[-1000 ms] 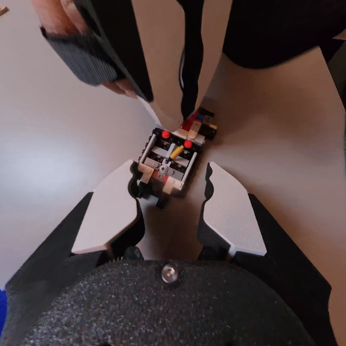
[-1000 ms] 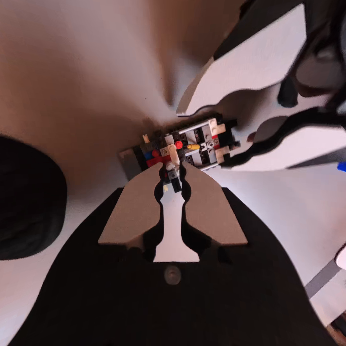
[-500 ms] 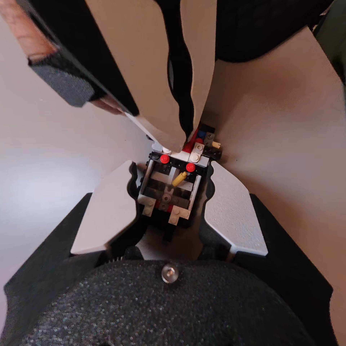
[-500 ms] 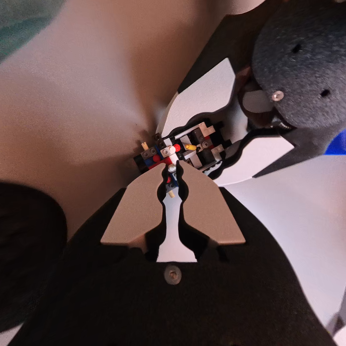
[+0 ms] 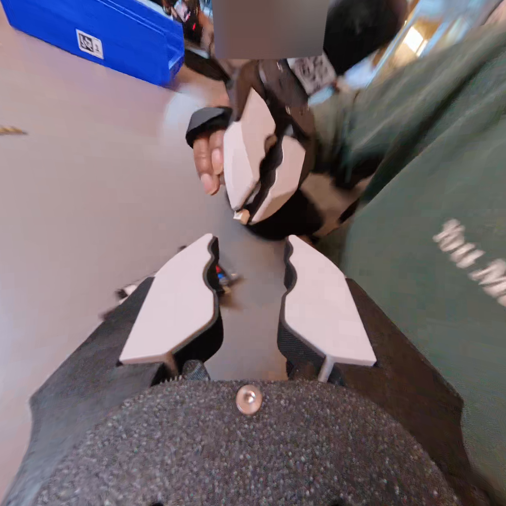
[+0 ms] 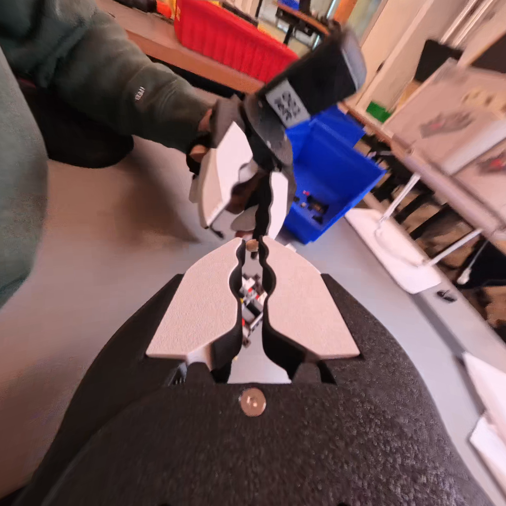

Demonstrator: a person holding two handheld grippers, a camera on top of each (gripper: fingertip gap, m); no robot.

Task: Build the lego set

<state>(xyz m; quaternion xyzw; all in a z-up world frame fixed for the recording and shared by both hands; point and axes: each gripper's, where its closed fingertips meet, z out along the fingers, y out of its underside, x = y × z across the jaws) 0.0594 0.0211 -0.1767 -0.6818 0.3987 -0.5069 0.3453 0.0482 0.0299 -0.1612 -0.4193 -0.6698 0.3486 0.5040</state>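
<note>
Tongs on the right [image 6: 252, 241] pinch a small tan stud [image 6: 252, 244], held above the brick model [image 6: 252, 297] on the bench [image 6: 82, 273]. Left tongs [image 5: 250, 238] spread, holding nothing (both views blurred).

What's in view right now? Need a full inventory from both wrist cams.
brick model: one, multicoloured, on the table, seen through the finger gap of the right gripper
small piece: one, tan, pinched at that gripper's tips
bin: one, blue, on the table farther off
red object: one, far wooden table, blurred
table: one, grey
sleeve: one, dark green
left gripper: white fingers, open, empty
right gripper: white fingers, shut on the small piece
</note>
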